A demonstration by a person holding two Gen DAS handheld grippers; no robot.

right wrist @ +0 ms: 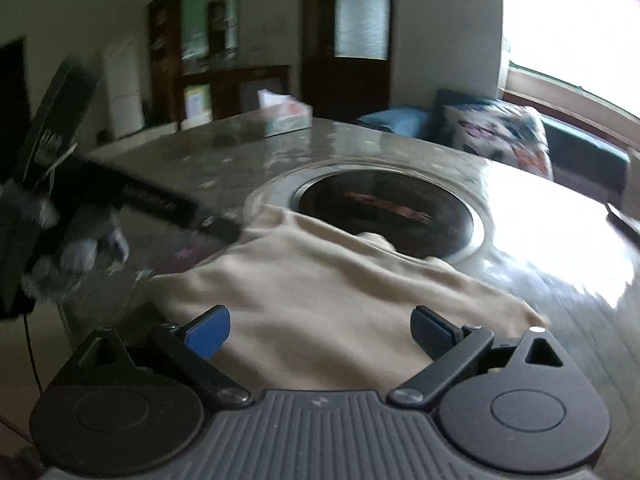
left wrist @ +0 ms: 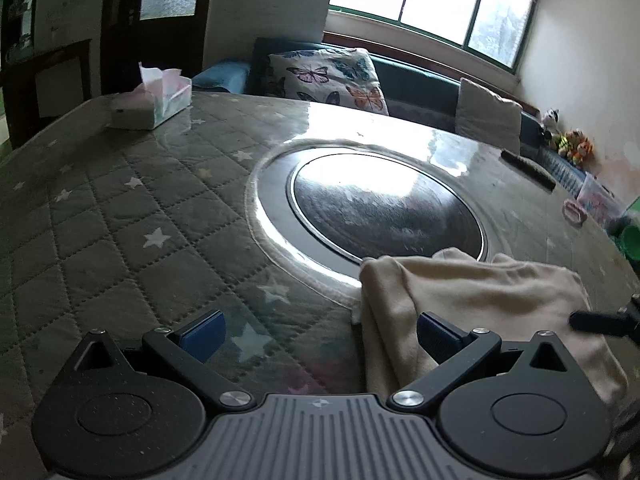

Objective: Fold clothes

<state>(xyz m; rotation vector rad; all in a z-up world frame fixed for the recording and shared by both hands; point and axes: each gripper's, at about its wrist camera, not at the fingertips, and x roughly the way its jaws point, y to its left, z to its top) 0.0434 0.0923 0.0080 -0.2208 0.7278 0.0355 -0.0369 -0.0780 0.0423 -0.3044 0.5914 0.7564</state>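
Note:
A cream garment (left wrist: 480, 304) lies folded on the table's near side, its far edge over the rim of a round dark inset. My left gripper (left wrist: 320, 336) is open above the garment's left edge, nothing between its blue pads (left wrist: 204, 334). In the right wrist view the same garment (right wrist: 320, 300) spreads under my right gripper (right wrist: 320, 332), which is open and empty over the cloth's near part. The left gripper (right wrist: 224, 226) shows as a blurred dark bar at the left of that view, its tip at the garment's far left corner.
The table carries a quilted grey star-patterned cover (left wrist: 120, 208) under clear plastic, with a round glossy inset (left wrist: 384, 204) in the middle. A tissue box (left wrist: 154, 102) stands at the far left. A sofa with a butterfly cushion (left wrist: 328, 76) runs behind, and clutter (left wrist: 592, 196) sits at the right edge.

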